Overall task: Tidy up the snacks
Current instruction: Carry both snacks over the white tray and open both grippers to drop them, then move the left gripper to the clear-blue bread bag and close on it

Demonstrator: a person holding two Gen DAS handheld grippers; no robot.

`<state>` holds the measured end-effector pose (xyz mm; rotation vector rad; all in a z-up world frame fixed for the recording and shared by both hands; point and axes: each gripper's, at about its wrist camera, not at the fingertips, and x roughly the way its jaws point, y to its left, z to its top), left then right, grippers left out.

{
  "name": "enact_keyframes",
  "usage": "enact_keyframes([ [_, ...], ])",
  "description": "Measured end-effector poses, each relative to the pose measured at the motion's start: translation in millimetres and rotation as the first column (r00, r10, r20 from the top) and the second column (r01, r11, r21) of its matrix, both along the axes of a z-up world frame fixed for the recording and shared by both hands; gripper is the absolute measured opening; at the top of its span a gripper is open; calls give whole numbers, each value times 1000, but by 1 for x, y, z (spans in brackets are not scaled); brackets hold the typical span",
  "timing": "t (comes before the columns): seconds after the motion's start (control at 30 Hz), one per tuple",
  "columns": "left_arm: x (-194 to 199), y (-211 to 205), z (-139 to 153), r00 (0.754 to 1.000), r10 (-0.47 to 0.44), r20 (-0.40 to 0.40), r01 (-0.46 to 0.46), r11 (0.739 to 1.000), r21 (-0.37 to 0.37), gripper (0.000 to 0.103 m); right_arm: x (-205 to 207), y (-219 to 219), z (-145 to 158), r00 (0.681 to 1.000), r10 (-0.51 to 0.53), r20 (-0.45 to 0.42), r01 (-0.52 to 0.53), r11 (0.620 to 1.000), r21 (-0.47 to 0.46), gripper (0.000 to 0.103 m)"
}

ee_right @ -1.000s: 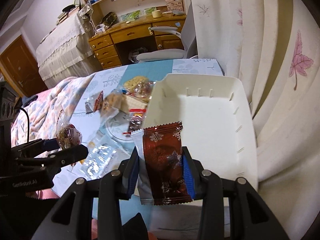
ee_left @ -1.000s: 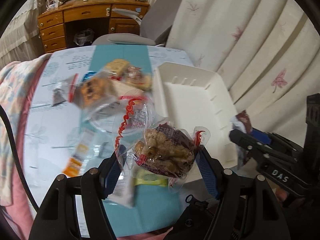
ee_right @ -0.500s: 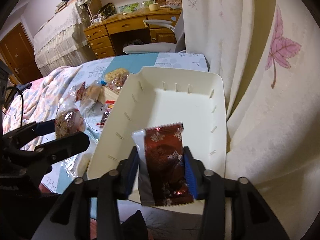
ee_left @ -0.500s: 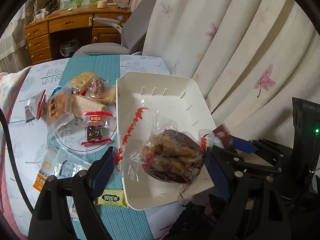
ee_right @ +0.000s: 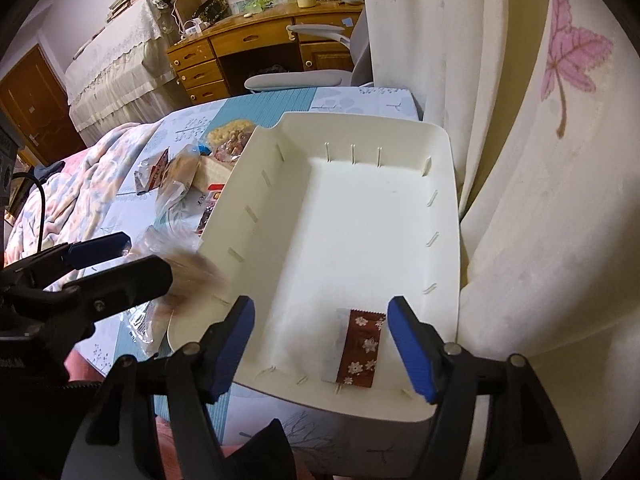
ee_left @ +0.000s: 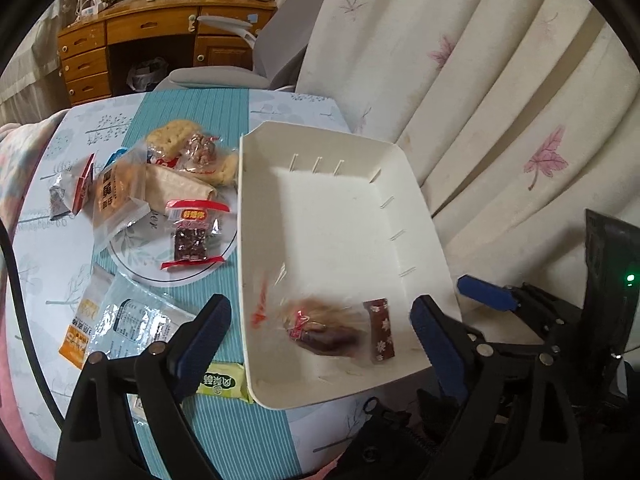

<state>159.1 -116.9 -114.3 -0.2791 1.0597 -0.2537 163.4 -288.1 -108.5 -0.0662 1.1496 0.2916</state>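
Observation:
A white plastic bin (ee_left: 344,216) stands on the table's right side. My left gripper (ee_left: 320,320) hangs over its near end with jaws opening. Below them a clear bag of brown snacks (ee_left: 316,326) shows blurred in the bin, free of the pads. My right gripper (ee_right: 322,320) is over the bin's (ee_right: 360,220) near right corner, jaws opening too. A dark red snowflake packet (ee_right: 360,348) lies flat on the bin floor between its fingers, untouched. The same packet (ee_left: 380,330) lies beside the bag. The left gripper (ee_right: 120,256) shows at the bin's left rim.
Left of the bin, a round plate (ee_left: 132,248) carries several wrapped snacks. More packets lie near the table's front, among them a green one (ee_left: 222,384). A leaf-print curtain (ee_left: 500,120) hangs close on the right. A grey chair (ee_left: 224,76) and a wooden desk stand behind.
Both grippers moved over the bin and their jaws spread. The bag of brown snacks left the left gripper, and the dark red packet dropped from the right gripper onto the bin floor.

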Motion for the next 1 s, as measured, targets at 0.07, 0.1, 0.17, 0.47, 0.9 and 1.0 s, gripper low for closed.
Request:
enact_keyframes([
  [0.07, -2, -2, 2, 1000, -3, 8, 3, 1000, 5, 92, -2, 1, -3, 1000, 1, -10, -1, 1000, 5, 70],
  [0.1, -4, -3, 2, 1000, -5, 8, 5, 1000, 10, 92, -2, 0, -3, 1000, 1, -14, -1, 1000, 7, 70],
  [0.17, -6, -3, 2, 1000, -3, 4, 3, 1000, 19, 92, -4, 0, -5, 1000, -2, -22, 2, 1000, 13, 70],
  [0.47, -24, 15, 2, 999, 43, 29, -44, 998, 36, 92, -12, -1, -17, 996, -41, -83, 47, 997, 65, 71],
  [0.9, -53, 69, -6, 998, 55, -13, -54, 994, 92, 92, -32, 37, -29, 985, -64, -162, 90, 983, 161, 71],
  [1.0, -56, 85, -6, 999, 42, -25, -40, 994, 99, 92, -40, 49, -32, 980, -88, -178, 118, 979, 167, 71],
])
